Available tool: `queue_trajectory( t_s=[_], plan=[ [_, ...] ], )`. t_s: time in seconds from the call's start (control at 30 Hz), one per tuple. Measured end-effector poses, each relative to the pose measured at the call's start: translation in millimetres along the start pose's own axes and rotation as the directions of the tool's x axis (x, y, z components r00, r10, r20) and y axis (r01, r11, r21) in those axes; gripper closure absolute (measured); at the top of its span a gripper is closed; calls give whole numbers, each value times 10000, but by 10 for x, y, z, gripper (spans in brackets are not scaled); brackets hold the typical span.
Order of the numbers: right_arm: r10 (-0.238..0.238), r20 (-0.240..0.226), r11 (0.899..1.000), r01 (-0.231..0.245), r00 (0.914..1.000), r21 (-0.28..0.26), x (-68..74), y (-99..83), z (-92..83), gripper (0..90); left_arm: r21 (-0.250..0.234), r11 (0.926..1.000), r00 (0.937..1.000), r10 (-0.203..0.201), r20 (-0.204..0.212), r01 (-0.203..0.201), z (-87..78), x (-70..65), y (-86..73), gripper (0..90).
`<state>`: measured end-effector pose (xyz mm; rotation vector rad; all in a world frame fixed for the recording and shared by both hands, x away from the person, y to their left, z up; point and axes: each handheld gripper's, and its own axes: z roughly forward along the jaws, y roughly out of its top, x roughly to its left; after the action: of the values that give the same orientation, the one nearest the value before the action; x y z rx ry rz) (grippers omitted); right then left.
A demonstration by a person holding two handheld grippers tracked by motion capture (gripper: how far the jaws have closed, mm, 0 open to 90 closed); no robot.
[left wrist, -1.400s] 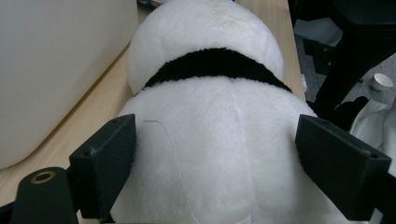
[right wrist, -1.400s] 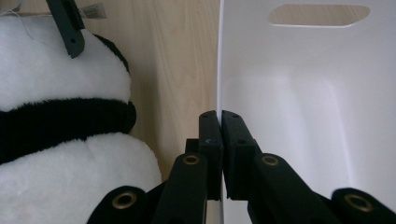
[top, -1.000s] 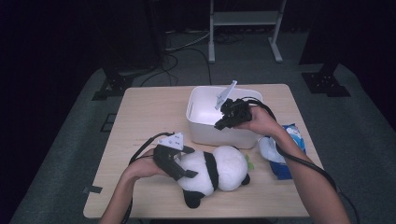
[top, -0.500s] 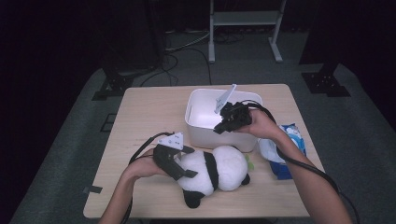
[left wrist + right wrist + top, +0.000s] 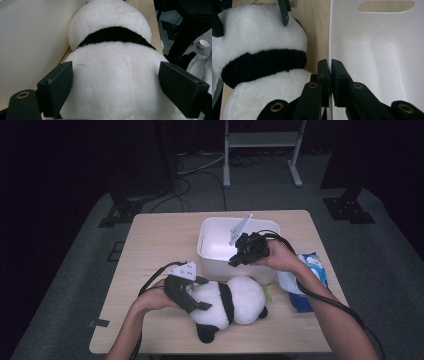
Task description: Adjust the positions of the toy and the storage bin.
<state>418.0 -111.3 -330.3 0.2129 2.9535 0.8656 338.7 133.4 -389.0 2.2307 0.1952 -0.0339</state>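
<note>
A light wooden table (image 5: 150, 250) stands on grey carpet with dark stands and cables behind it, and a person's 2 forearms reach over its near edge. The biggest thing on it is a white plastic bin (image 5: 215, 245) with a handle slot in its end wall, sitting toward the far side at the middle. Just in front of the bin's near wall lies a plush panda (image 5: 240, 297) on its side — white body, black band across the shoulders, black limbs poking toward the near edge. Close beside the bin's right corner, a blue-and-white wipes packet (image 5: 312, 270) rests near the table's right edge. The left gripper (image 5: 192, 295) is at the panda's left end; in the left gripper view its 2 black jaws stand wide apart with the toy's white fur bulging between them, and the pads press into the plush on both sides, so it has hold of the panda. The right gripper (image 5: 235, 261) comes down on the bin's near wall — in the right gripper view its jaws are pinched nearly together with the thin white rim clamped between them, 1 pad inside the bin and 1 outside, the panda lying just beside on the wood. A grey 3-cornered plate tops each gripper, and black cables trail back along the arms.
</note>
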Motion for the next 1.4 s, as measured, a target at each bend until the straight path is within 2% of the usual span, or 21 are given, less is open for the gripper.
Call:
queue_trajectory(
  t_s=[0.3, 0.47, 0.53, 0.63, 0.73, 0.83, 1.13, 1.4],
  plan=[
    [-37, -188, 10000, 37, 9998, -22, 50, -23, -6, 837, -48, 10000, 10000, 12, 52, -12, -2, 11, 0, 128],
    [225, -265, 9995, -230, 9994, -199, 53, -54, 0, 760, -109, 9999, 9999, -94, 100, 95, -18, 15, -3, 115],
    [257, -158, 9993, -261, 9995, -276, 68, -62, -16, 730, -122, 9999, 9999, -102, 87, 103, -37, 13, -3, 116],
    [299, -85, 9988, -302, 9995, -377, 86, -62, -60, 693, -132, 9998, 9999, -121, 71, 122, -72, 20, -6, 116],
    [424, -46, 9965, -426, 9991, -717, 108, -59, -147, 654, -146, 9998, 9999, -123, 69, 124, -111, 37, -24, 116],
    [370, -98, 9954, -377, 9993, -875, 129, -51, -189, 641, -250, 9993, 9996, -287, 50, 288, -140, 52, -49, 116],
    [121, -476, 9935, -174, 9988, -1125, 270, -15, -218, 563, -226, 9989, 9989, -418, -213, 413, -238, 53, -67, 101],
    [-401, -1228, 9930, 259, 9916, -1152, 419, -8, -166, 475, -191, 9986, 9981, -508, -340, 502, -273, 61, -85, 97]
  ],
)
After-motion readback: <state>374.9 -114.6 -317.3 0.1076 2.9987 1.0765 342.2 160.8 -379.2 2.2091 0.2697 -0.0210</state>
